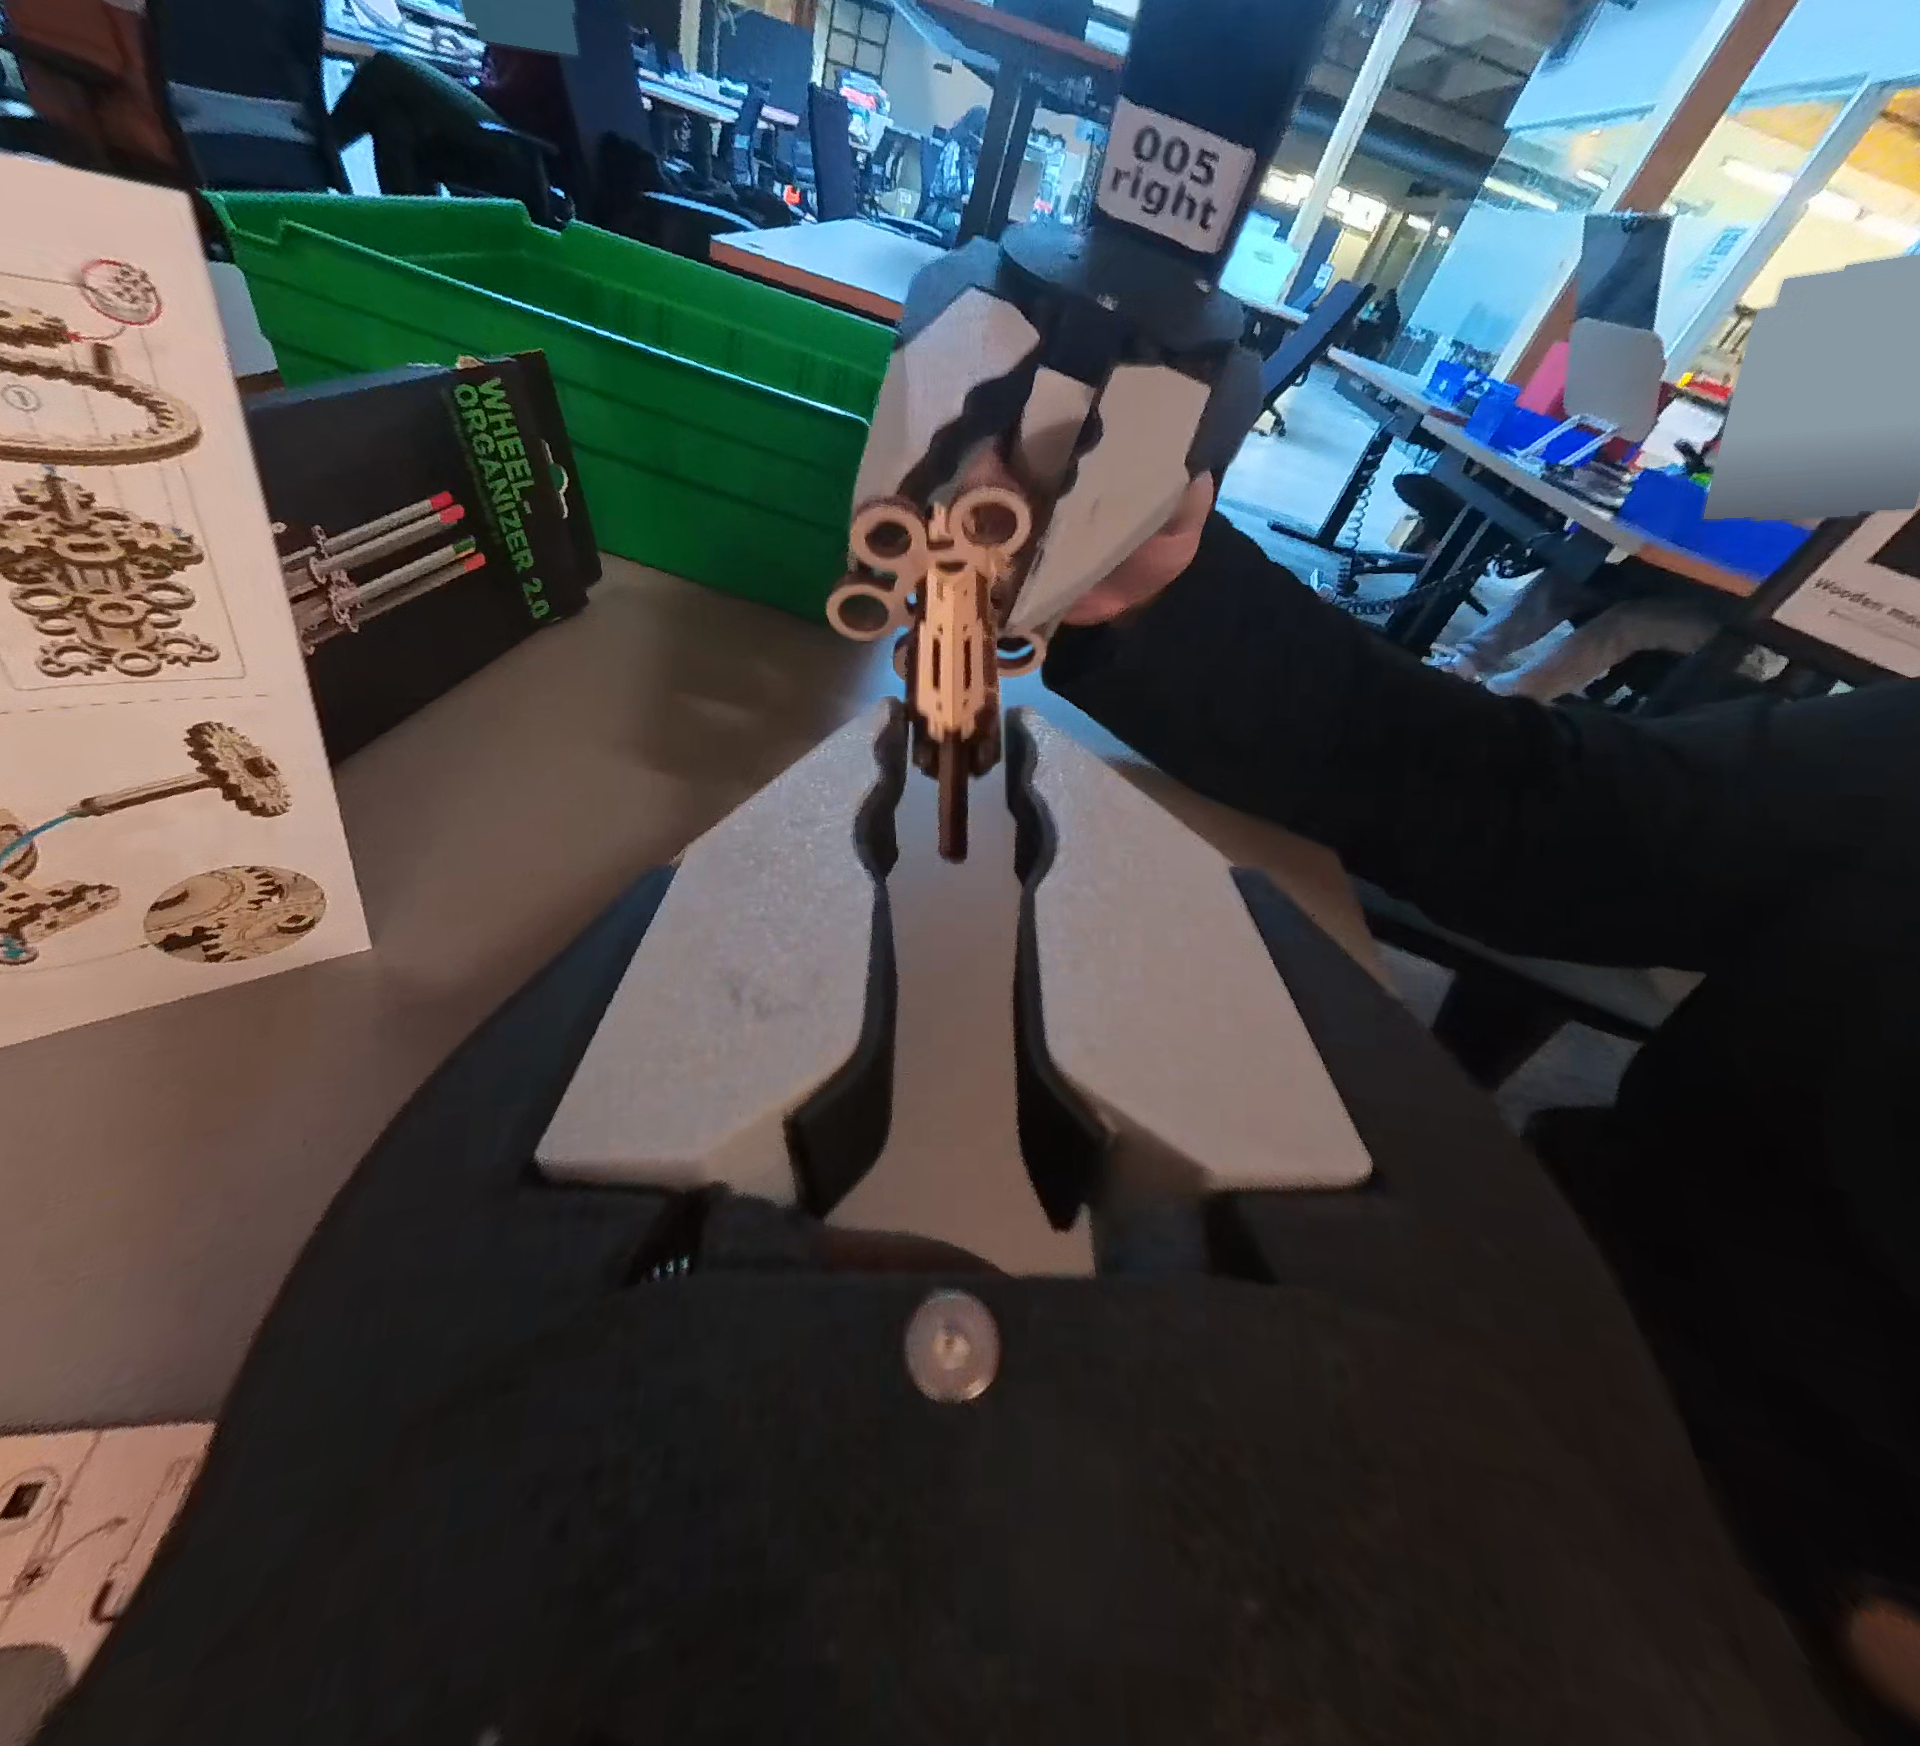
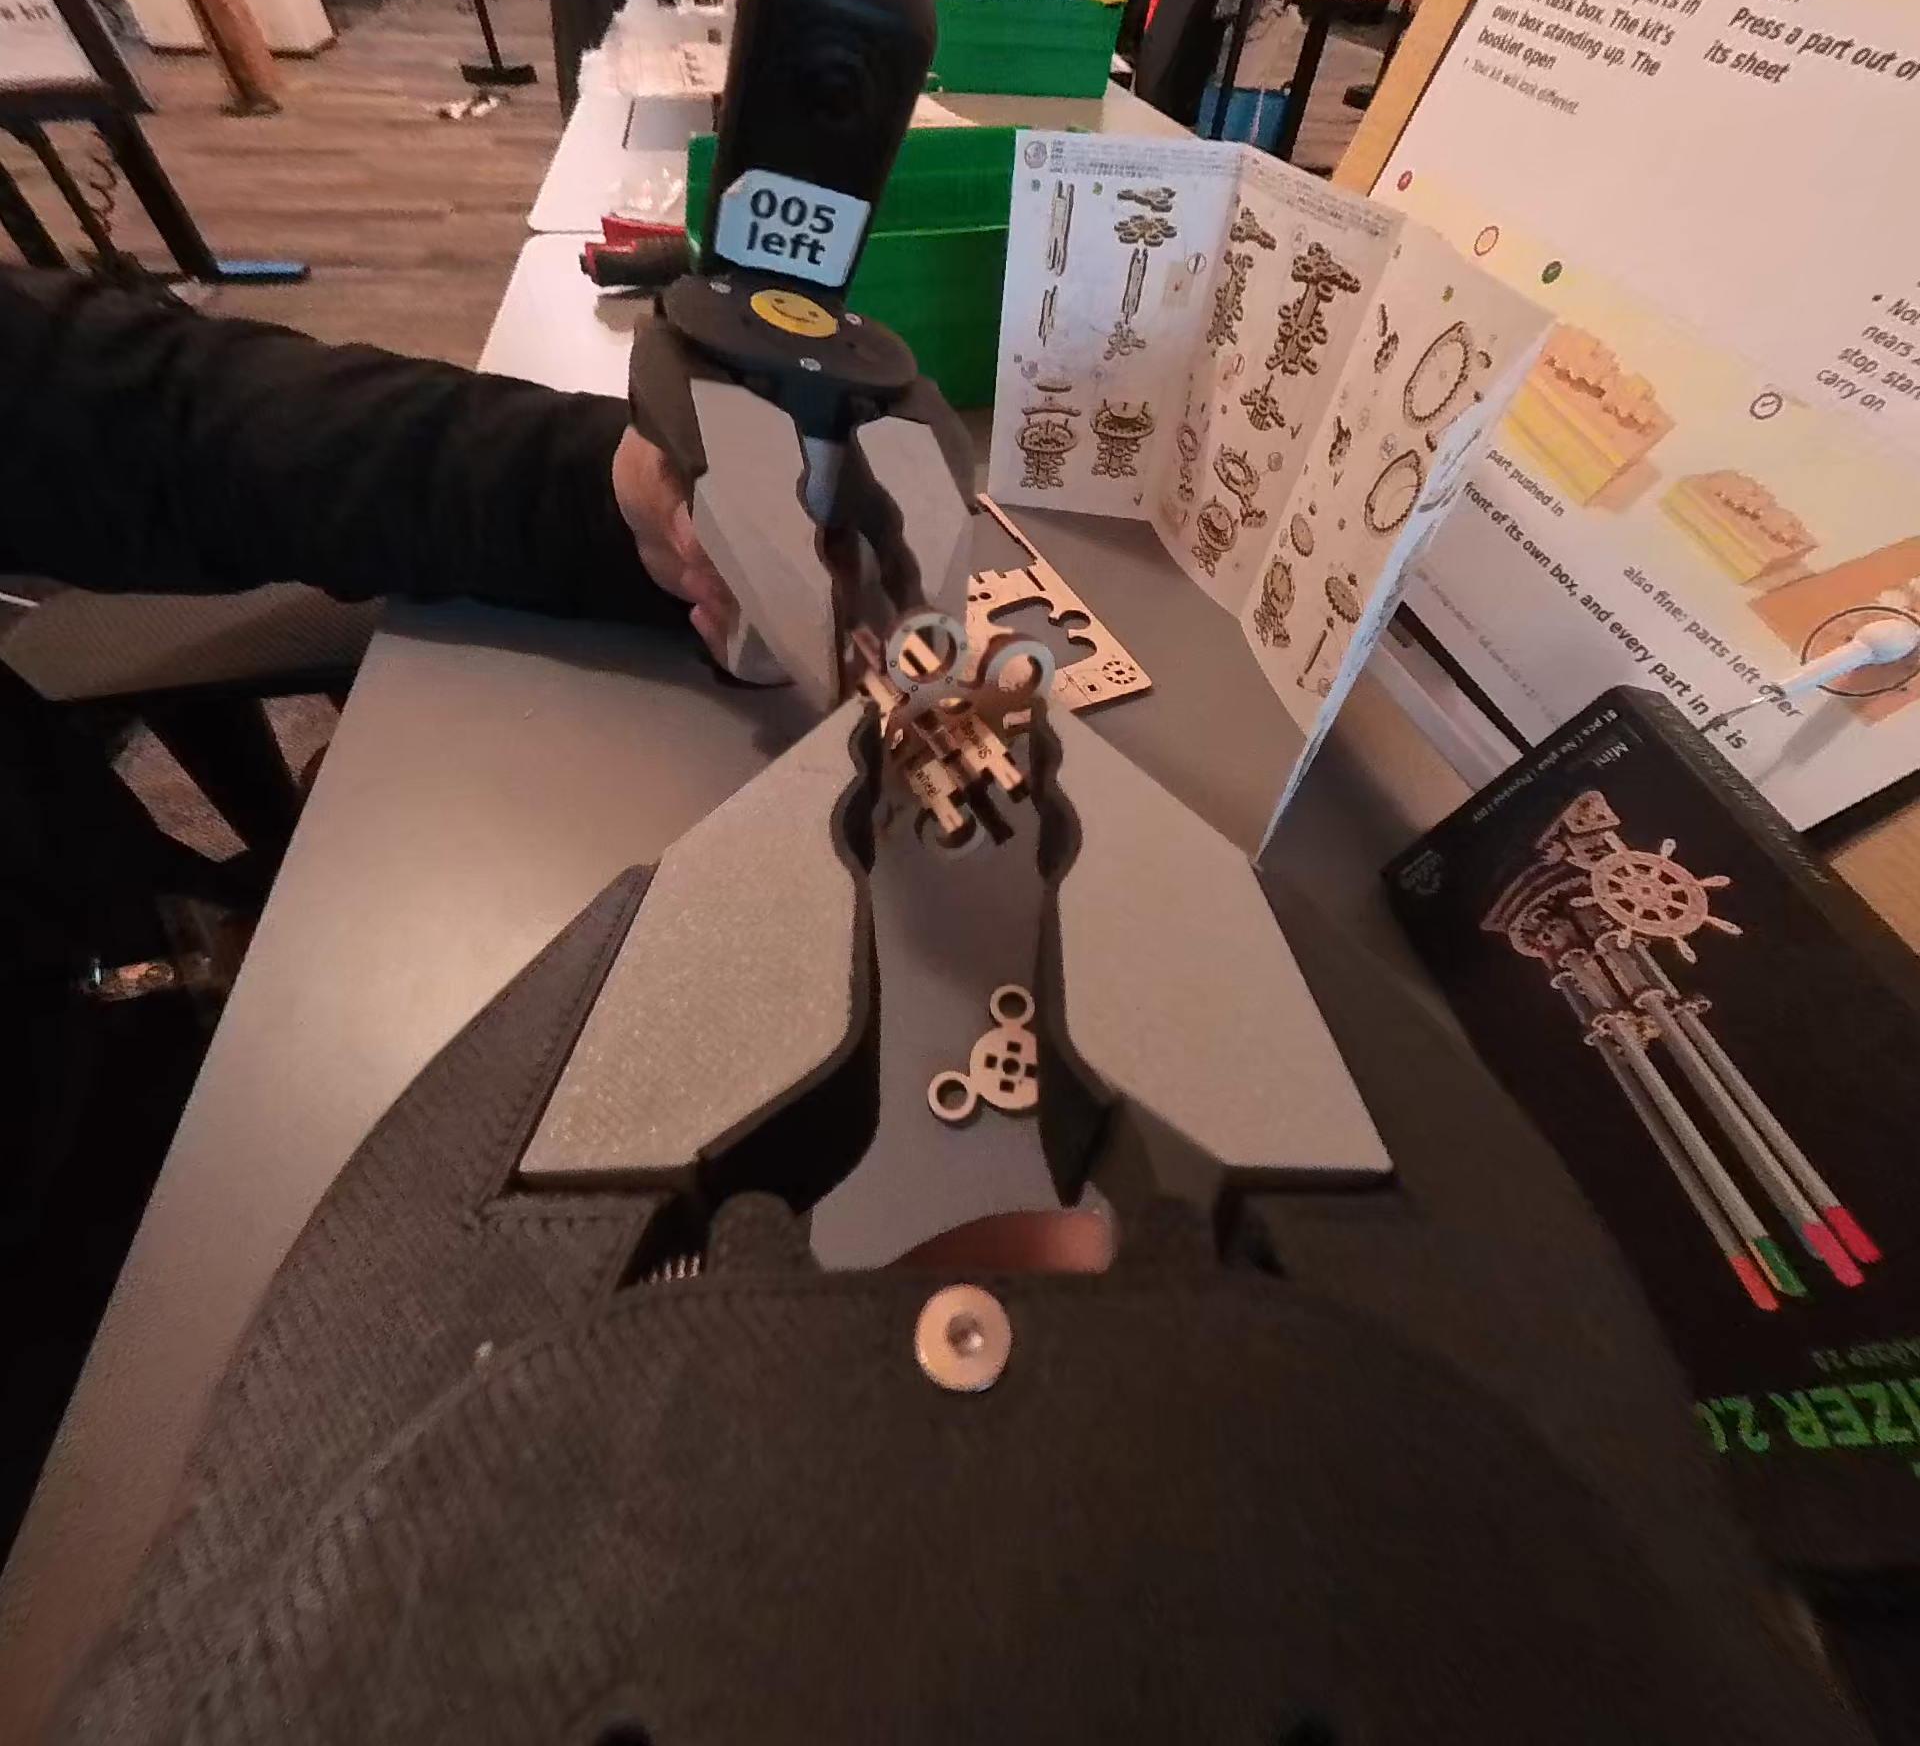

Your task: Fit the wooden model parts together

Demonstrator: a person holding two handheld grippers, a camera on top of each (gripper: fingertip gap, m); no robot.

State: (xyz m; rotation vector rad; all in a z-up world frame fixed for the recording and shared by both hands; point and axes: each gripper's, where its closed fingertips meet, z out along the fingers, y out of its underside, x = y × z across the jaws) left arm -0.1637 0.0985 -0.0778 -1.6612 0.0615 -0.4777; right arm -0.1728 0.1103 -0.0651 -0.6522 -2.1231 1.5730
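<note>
Left tongs (image 1: 951, 740) sit closest in the left wrist view, tips clamped on the lower end of the wooden model (image 1: 951, 647), a narrow shaft with ring-shaped lobes at its top. Right tongs (image 1: 1023, 543) come in from above and opposite, closed on the model's upper ringed end; a hand (image 1: 1143, 553) in a black sleeve holds them. Model is off the bench (image 1: 520, 813), held between both tongs.

Right wrist view: right tongs (image 2: 951, 761) grip the model (image 2: 951, 740) near their tips, left tongs (image 2: 873, 647) meet it from the far side. Loose flat wooden part (image 2: 992, 1068) with two ring ears lies on the bench below, between the right tongs' fingers as seen. Punched-out wooden sheet (image 2: 1049, 636) lies flat just beyond the tongs. Folded booklet (image 2: 1247, 408) stands upright right of the tongs, black kit box (image 2: 1662, 1021) nearer on the right. Green bin (image 2: 935, 273) behind the left tongs. Left wrist view shows the box (image 1: 416, 533), bin (image 1: 582, 366) and booklet (image 1: 125, 605) left of the tongs.
</note>
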